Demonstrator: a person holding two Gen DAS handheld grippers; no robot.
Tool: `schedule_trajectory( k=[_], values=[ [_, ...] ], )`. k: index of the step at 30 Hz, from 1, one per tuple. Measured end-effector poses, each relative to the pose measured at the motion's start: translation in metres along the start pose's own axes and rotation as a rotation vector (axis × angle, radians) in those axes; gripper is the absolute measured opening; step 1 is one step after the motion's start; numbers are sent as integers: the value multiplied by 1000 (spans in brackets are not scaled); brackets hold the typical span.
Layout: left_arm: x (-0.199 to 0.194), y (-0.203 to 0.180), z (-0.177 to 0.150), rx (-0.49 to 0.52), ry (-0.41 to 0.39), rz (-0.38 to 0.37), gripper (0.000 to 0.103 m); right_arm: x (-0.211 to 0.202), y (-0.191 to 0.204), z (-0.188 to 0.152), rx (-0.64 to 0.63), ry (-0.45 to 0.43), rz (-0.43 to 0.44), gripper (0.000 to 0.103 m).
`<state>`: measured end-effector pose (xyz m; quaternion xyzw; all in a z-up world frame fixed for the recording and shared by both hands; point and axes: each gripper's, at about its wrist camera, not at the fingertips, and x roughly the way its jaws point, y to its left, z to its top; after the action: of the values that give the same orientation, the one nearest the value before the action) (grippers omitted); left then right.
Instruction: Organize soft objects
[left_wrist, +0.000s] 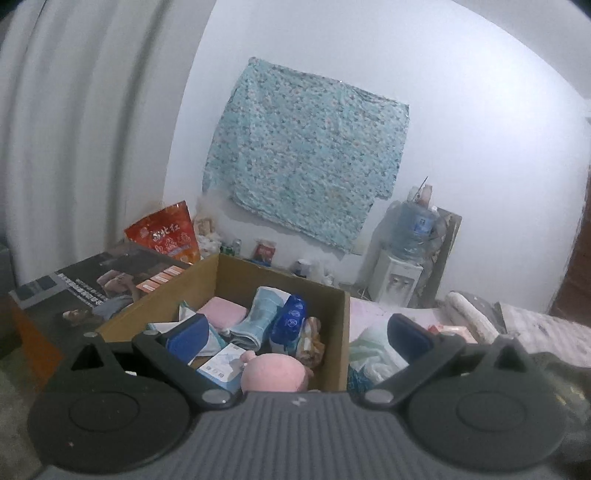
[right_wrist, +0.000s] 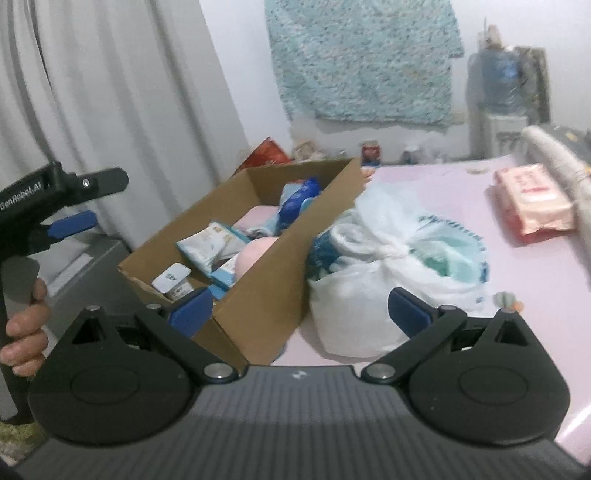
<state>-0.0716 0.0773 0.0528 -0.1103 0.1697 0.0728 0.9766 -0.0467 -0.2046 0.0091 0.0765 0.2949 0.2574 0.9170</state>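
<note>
Left tool (left_wrist: 299, 330) is standing spread wide, with nothing between its blue pads (left_wrist: 188, 334), and is hovering over the near end of the cardboard box (left_wrist: 332, 354). Right tool (right_wrist: 301, 310) is likewise gaping wide and holding nothing; its left pad is showing in front of the box's near corner and its right pad in front of a tied white plastic bag (right_wrist: 373, 280).

The box is sitting at the edge of a pink surface (right_wrist: 443, 192) and is containing the soft objects: a round pink plush toy (left_wrist: 275, 374) at the near wall, a folded pink cloth (left_wrist: 221, 312), a rolled light-blue towel (left_wrist: 258, 314), a dark-blue packet (left_wrist: 290, 323) and several white-and-blue tissue packs (right_wrist: 208, 243).

The white plastic bag, holding teal and blue fabric, is lying just beside the box's right wall. A pink wipes packet (right_wrist: 532, 199) is resting well apart, toward the far right.

A hand (right_wrist: 24, 332) is gripping the left tool's handle at the left edge of the right wrist view.
</note>
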Motion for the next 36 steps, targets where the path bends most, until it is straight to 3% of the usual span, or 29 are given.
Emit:
schedule_trajectory(
  k=[2,5,8,12,17,23,29,33,36],
  values=[
    [-4,-6,-4,51,14,11,103,-9,4,3,-15,-33,-65,102],
    [-2,-18,-9,141,20,85,103,-16,11,6,-54,-67,-162,102],
    [2,-27,-13,226,35,129,103,-19,19,11,-122,-59,-213,102],
    [10,-32,-18,321,90,111,103,-17,31,19,-173,-66,-272,102],
    [14,-25,-28,314,146,69,103,-15,38,17,-114,-84,-333,102],
    [25,-21,-28,321,218,68,103,9,34,19,-99,14,-334,102],
    [35,-17,-34,335,336,105,103,32,29,0,18,121,-300,102],
    [38,-9,-34,303,409,75,103,39,30,-12,98,151,-277,102],
    [41,-6,-34,280,436,69,103,43,36,-16,83,182,-259,102]
  ],
)
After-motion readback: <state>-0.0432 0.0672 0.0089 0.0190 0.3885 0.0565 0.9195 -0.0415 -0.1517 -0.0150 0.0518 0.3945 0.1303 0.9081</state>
